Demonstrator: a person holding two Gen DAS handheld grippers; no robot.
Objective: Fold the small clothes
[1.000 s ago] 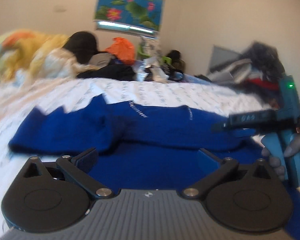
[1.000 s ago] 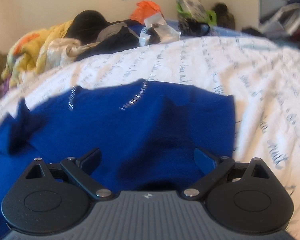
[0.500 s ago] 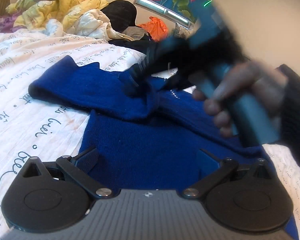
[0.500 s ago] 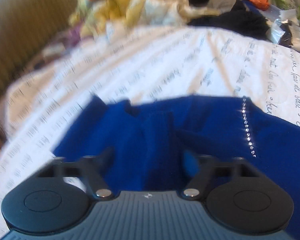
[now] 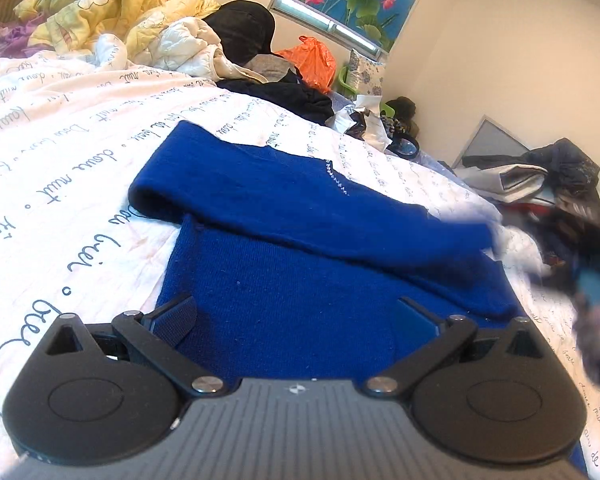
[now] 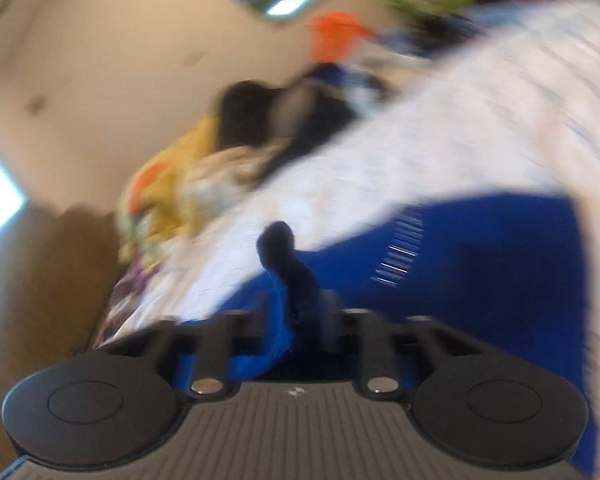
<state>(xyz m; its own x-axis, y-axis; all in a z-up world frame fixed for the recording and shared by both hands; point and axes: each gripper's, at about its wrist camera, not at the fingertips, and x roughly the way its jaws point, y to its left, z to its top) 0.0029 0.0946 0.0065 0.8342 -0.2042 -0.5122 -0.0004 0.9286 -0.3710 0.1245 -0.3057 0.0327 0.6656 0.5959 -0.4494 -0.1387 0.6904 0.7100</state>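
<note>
A royal-blue knit garment (image 5: 300,240) lies on the white printed bedsheet (image 5: 60,168), its far part folded over in a band across the body. My left gripper (image 5: 296,316) is open and empty, low over the garment's near part. My right gripper (image 6: 296,320) is shut on a pinch of the blue fabric (image 6: 288,276), which sticks up between its fingers; this view is heavily blurred. The right gripper also shows as a blur at the right edge of the left wrist view (image 5: 592,264).
A yellow quilt (image 5: 100,12), black and orange items (image 5: 312,60) and other clutter lie at the far side of the bed. More clothes (image 5: 540,176) are piled at the far right. A brown headboard (image 6: 40,280) stands at the left.
My right gripper has closed on the blue fabric and swung away to the right. The sleeve that stuck out left now lies folded over the body. The left gripper stays open.
</note>
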